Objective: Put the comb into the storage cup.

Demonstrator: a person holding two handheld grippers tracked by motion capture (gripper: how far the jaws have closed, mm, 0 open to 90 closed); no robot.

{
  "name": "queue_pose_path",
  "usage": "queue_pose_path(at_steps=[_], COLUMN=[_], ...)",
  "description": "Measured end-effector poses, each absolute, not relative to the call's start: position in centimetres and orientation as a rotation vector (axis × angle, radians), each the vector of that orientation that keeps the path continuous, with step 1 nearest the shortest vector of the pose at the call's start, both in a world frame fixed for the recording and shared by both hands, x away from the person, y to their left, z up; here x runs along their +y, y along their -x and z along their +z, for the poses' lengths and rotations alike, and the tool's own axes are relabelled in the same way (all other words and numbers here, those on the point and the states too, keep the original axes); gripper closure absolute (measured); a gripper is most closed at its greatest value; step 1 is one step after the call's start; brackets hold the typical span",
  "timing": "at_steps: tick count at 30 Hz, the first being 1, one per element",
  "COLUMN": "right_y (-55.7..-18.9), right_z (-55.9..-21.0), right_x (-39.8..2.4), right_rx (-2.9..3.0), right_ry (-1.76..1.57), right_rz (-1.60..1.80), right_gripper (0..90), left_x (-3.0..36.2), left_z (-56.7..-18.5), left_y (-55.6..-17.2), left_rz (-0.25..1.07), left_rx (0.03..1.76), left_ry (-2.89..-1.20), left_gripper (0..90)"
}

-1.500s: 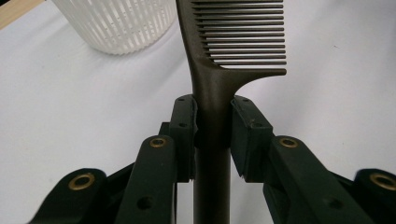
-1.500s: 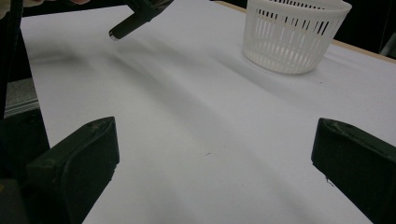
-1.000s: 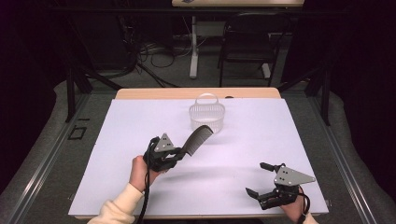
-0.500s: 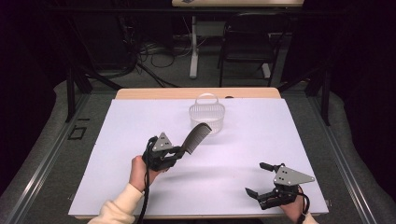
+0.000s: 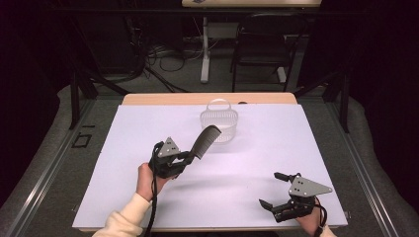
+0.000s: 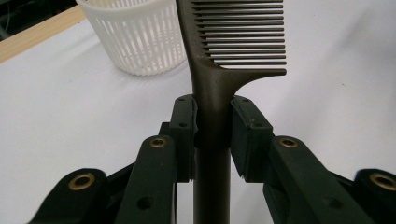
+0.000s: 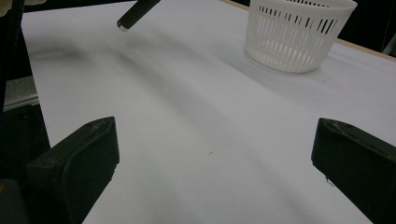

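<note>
My left gripper is shut on the handle of a dark comb, held above the white table and tilted up toward the basket. In the left gripper view both pads clamp the comb just below its teeth, between the fingertips of that gripper. A white slatted basket with a hoop handle stands at the far middle, also seen as the basket and the basket. My right gripper rests near the front right, jaws wide open and nothing between them.
The comb's handle end pokes into the right gripper view from the top left. A wooden table edge runs behind the basket. Beyond it stand a chair and cables on the floor.
</note>
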State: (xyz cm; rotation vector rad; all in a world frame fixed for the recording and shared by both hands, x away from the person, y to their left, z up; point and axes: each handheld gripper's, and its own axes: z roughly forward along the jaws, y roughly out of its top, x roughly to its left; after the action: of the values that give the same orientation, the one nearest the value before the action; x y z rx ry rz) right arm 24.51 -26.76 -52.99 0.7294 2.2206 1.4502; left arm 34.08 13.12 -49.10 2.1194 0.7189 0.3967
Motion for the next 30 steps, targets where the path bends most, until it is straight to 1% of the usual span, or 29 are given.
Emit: queue_pose_path(at_steps=[12,30], right_y=[-24.6,-24.6], right_z=[-53.0,-53.0], right_x=[-26.7,-26.7], right_rx=[2.219,2.223], right_ry=[-0.732,-0.729], right_rz=[1.446,1.446], right_gripper=[0.5,0.5], left_x=[13.3,12.2], left_z=[-48.8,-47.5], left_y=[-34.7,-36.5], left_rz=[0.388,0.427], left_rx=[0.736,0.737], left_ry=[-2.088,-2.045], left_gripper=[72.1,72.1])
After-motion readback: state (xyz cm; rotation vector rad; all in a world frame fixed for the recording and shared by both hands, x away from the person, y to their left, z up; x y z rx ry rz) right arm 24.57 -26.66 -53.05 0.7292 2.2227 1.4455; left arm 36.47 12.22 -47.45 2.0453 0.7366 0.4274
